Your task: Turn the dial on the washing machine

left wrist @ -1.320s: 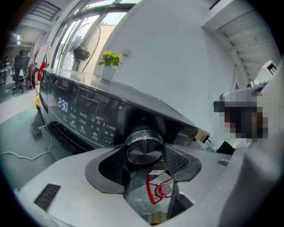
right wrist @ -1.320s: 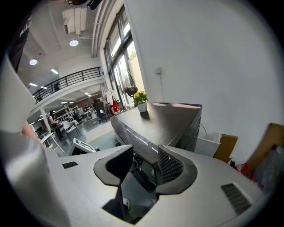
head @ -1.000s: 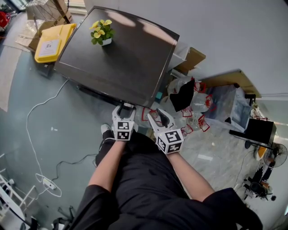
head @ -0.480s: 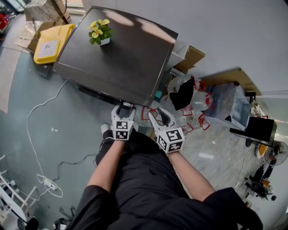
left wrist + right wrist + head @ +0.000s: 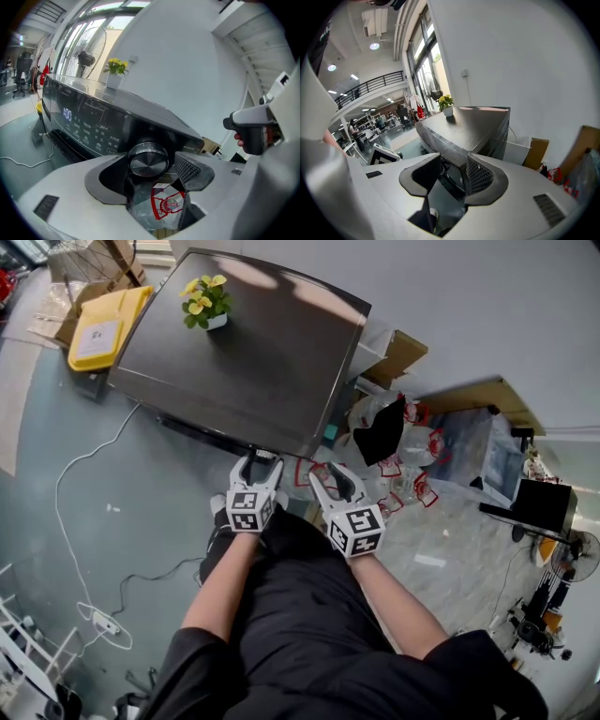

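Now our left tongs (image 5: 260,461) are opening around the dial (image 5: 148,159) on the washing machine's (image 5: 253,352) front panel, not gripping; closing off-centre, we'd likely slip off it. Right tongs (image 5: 328,476) gape empty.

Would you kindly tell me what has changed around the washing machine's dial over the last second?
The left gripper is opening its fingers around the dial, which sits between them with a gap showing, so it seems let go. The right gripper stays open and empty beside it; the washing machine and potted plant have not moved.
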### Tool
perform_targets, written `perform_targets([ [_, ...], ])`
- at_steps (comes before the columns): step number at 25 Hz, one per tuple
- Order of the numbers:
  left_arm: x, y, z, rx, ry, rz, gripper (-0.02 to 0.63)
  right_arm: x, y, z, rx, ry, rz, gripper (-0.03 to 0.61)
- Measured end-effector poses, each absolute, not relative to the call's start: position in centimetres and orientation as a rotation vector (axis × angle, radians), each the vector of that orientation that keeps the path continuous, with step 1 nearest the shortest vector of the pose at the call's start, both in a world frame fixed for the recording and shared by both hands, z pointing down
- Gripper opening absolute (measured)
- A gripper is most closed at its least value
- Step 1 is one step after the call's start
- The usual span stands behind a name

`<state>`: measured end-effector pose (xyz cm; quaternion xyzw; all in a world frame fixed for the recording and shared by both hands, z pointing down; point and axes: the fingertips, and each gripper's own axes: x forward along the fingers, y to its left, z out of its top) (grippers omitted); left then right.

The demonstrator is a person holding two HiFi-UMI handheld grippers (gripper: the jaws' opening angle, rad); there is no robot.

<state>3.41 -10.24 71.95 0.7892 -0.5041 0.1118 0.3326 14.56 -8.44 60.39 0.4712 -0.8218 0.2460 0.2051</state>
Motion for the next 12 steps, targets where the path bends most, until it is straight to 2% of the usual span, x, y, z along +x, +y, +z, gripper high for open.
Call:
perform_targets([
  [6,2.78,-10.30,72.45,2.020,-1.337,0.258,0.259,14.73,-8.15,60.48,1.319,-2.280,0.691,0.161],
  [12,2.87,-10.33,72.65,2.013,-1.333,0.273,0.258,14.54,-7.76,60.50,1.317,-2.284,0.687,0.161],
])
